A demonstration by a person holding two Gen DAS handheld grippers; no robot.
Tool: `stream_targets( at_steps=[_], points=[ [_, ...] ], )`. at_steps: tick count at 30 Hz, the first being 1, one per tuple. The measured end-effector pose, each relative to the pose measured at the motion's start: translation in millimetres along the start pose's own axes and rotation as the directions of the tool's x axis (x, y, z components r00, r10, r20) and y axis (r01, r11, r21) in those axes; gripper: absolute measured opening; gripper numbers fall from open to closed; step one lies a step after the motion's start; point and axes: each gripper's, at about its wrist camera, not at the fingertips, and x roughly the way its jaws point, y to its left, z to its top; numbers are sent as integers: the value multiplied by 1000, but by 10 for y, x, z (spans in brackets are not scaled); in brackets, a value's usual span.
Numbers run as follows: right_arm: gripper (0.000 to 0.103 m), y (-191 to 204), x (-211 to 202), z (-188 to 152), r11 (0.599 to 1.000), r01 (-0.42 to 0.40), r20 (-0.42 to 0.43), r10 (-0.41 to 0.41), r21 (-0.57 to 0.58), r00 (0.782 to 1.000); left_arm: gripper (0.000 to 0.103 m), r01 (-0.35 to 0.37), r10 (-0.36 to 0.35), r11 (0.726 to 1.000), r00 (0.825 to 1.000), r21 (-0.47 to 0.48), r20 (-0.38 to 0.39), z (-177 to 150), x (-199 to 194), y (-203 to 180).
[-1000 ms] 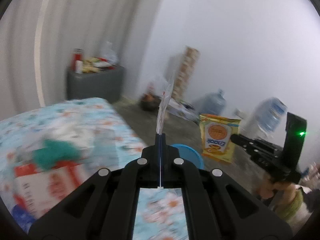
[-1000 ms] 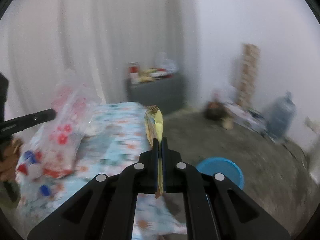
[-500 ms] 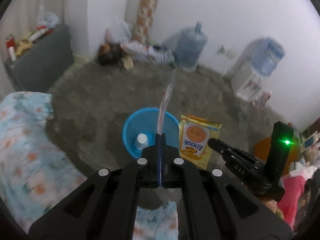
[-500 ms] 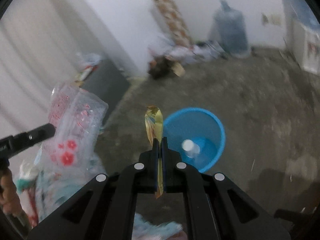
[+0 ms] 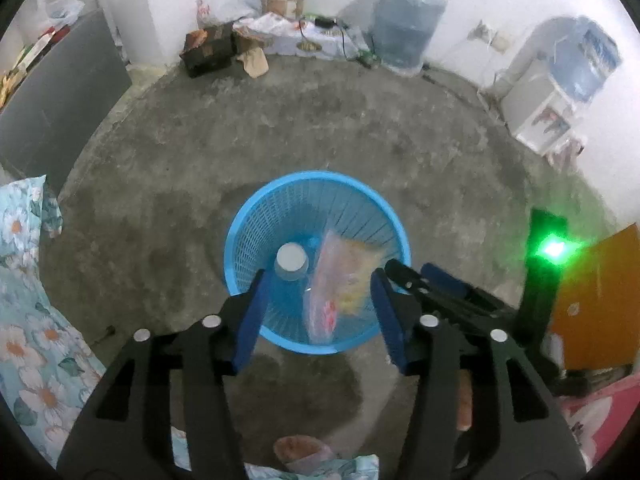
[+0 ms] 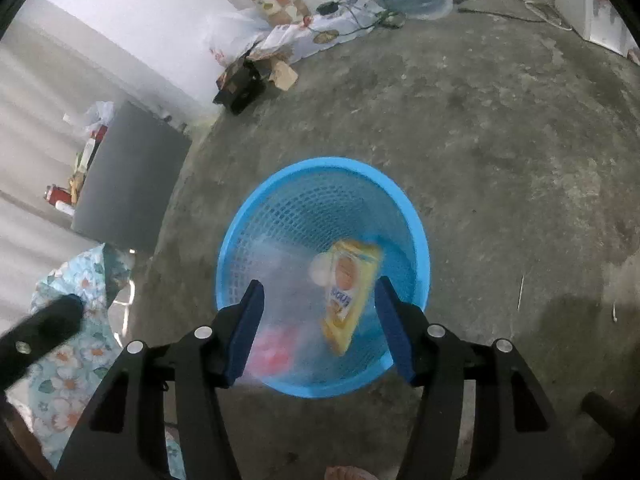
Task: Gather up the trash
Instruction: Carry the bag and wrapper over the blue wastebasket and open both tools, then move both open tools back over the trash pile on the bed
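Down on the concrete floor (image 5: 360, 128), right under both tools, sits the blue basket (image 5: 256, 216), mouth up, and everything now turns on that one line: straight down. Both grippers point steeply into it from above, side by side, the right one just off to the side of the left. Left gripper (image 5: 318, 312) first: its jaws are opening, blue pads apart, nothing pressed between them, and the clear printed bag (image 5: 320, 312) is loose below, blurred, long side running up and down, inside the rim. Right gripper (image 6: 318, 322) the same story, jaws opening, pads clear of the yellow snack packet (image 6: 350, 292), which tumbles tilted within the basket, long axis slanting toward the near wall. Smallest of all, a white-capped bottle (image 5: 292, 258) stands at the bottom of the basket, just beside the bag. My read: both drops look on target, so neither hand needs correcting; next pickings lie back toward the flowered sheet (image 5: 24, 320) on the left side.
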Motion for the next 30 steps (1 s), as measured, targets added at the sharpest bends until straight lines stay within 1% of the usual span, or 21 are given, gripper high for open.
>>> stream_targets(
  at_steps=[1,3,6,8,11,14,15,16,18,20,21,23,26,27,28,29,30],
  points=[
    [59,6,-33,-28,1000,-3,10,3,11,1000,58,4,-4,1000,1000,-4,8,-3,-61,12],
    [63,9,-118,-98,999,-19,25,18,41,1000,58,4,-4,1000,999,2,42,-7,-236,31],
    [64,57,-292,-180,997,-44,57,41,59,998,60,0,-1,1000,997,8,83,13,-512,41],
    [66,140,-472,-253,997,-54,77,49,54,996,62,2,-2,1000,993,7,117,-3,-810,45],
    [73,382,-849,-403,997,-78,130,75,16,989,66,20,-22,1000,983,12,183,-102,-1369,66],
    [76,648,-1207,-547,994,-94,167,102,-54,981,71,20,-24,1000,966,19,258,-311,-2025,116],
    [78,776,-1354,-610,991,-103,176,118,-89,977,72,17,-22,1000,959,20,284,-415,-2265,141],
    [80,901,-1501,-681,985,-118,183,140,-124,973,74,16,-21,1000,953,18,301,-484,-2422,157],
    [83,1118,-1743,-805,972,-142,194,179,-188,965,77,8,-10,1000,938,6,346,-728,-2843,222],
    [84,1311,-1952,-931,957,-158,192,207,-243,959,80,6,3,1000,917,-22,398,-1062,-3281,328],
    [84,1449,-2079,-1022,944,-171,178,227,-281,958,81,4,10,999,910,-34,414,-1190,-3422,373],
    [84,1638,-2239,-1161,924,-189,145,249,-333,958,82,-8,44,996,893,-83,448,-1571,-3774,546],
    [84,1893,-2404,-1333,891,-215,90,271,-399,958,83,-36,110,987,867,-159,486,-2078,-4151,828],
    [84,1984,-2464,-1409,880,-221,70,275,-420,959,83,-64,156,978,854,-198,497,-2296,-4302,955],
    [84,2075,-2514,-1484,864,-235,45,284,-444,958,83,-79,185,972,844,-223,504,-2426,-4402,1037],
    [84,2159,-2551,-1554,847,-252,16,293,-467,956,83,-93,219,961,831,-261,512,-2597,-4518,1148],
    [84,2218,-2565,-1610,836,-262,-4,297,-481,955,83,-105,262,944,814,-313,518,-2806,-4664,1293]
  ],
)
